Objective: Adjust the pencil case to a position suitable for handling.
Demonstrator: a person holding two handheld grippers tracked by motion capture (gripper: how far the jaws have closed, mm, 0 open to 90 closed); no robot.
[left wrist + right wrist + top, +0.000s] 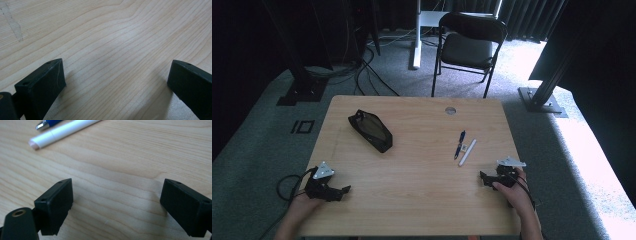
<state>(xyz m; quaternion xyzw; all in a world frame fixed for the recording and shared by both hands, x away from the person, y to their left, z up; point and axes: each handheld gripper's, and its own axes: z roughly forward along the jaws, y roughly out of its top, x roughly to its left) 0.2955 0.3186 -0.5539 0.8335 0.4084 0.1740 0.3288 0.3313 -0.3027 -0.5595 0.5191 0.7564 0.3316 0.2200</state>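
The white pen (467, 152) was seen lying flat on the counter (412, 200), on the right half, with a blue pen (460, 144) just beside it on its left and a small pale thing, too small to be told, tucked between the two. Its long line ran from near to far, tipped a little to the right at the far end. In the right gripper view the white pen (62, 131) was found ahead of the jaws and off to their left, with bare wood between it and them. The right gripper (486, 179) was rested low on the counter, near the pen's close end, and its jaws were held wide open with nothing between them. The left gripper (343, 190) was placed well apart from the pens, at the other side of the counter; its jaws were also spread wide and nothing was held. A black pouch (370, 130) was laid farther back on the left. The right hand was judged the nearer one for a reach to the white pen.
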